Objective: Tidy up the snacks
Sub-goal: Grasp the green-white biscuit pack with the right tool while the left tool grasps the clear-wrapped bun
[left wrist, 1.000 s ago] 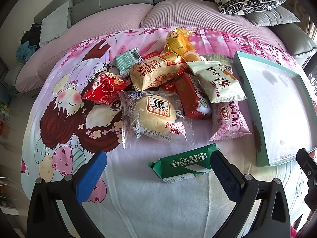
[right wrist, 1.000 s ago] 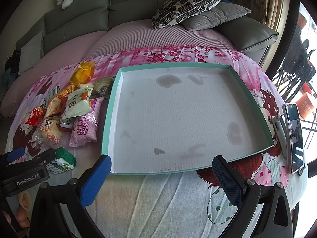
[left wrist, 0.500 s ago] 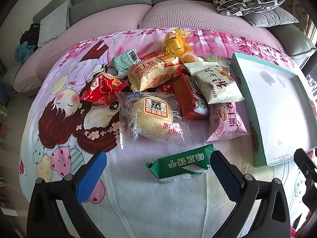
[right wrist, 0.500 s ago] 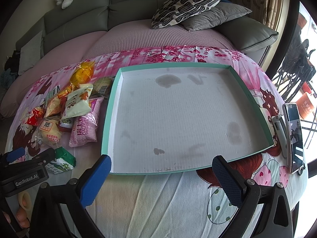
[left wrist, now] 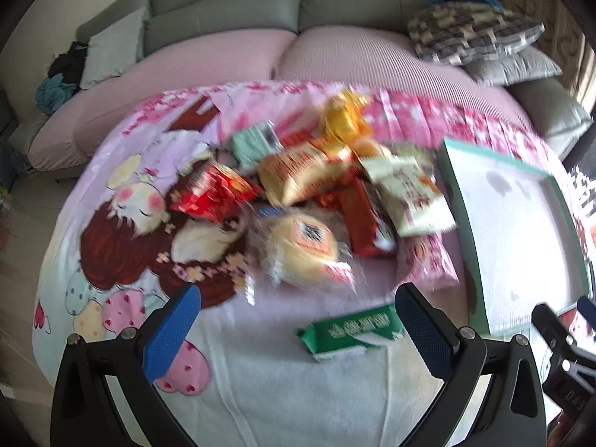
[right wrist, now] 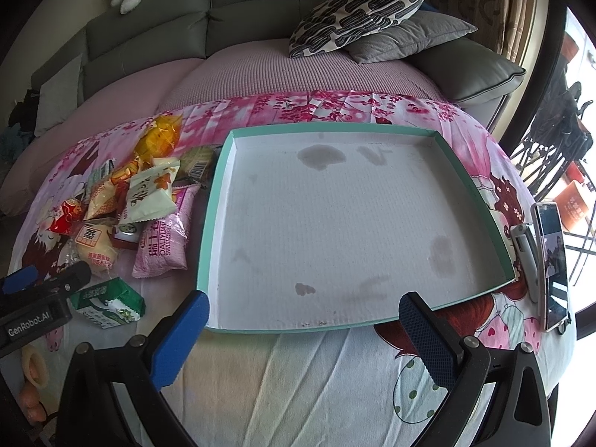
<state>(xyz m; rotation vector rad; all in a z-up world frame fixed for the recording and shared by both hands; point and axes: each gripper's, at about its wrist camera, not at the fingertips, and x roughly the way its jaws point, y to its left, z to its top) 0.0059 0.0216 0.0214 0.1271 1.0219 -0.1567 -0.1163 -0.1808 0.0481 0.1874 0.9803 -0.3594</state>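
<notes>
A pile of wrapped snacks lies on a pink cartoon sheet: a bun packet [left wrist: 301, 249], a red packet [left wrist: 212, 195], a pink packet [left wrist: 424, 264] and others. A green packet [left wrist: 352, 331] lies nearest, just ahead of my open left gripper [left wrist: 294, 331], close to its right finger. A shallow teal-rimmed white tray [right wrist: 219, 201] holds nothing and sits in front of my open, empty right gripper [right wrist: 301, 331]. The green packet [right wrist: 108, 303] and the left gripper's body [right wrist: 37, 298] show at left in the right wrist view. The left wrist view is blurred.
A grey sofa with pink cushions [right wrist: 260, 70] and pillows [right wrist: 357, 11] lies behind the sheet. A phone on a stand [right wrist: 551, 260] stands right of the tray. The right gripper's body [left wrist: 566, 365] shows at the left wrist view's lower right.
The left gripper has swung left and tilted, so the snack pile and green packet shifted right in its blurred view. The right gripper has not moved.
</notes>
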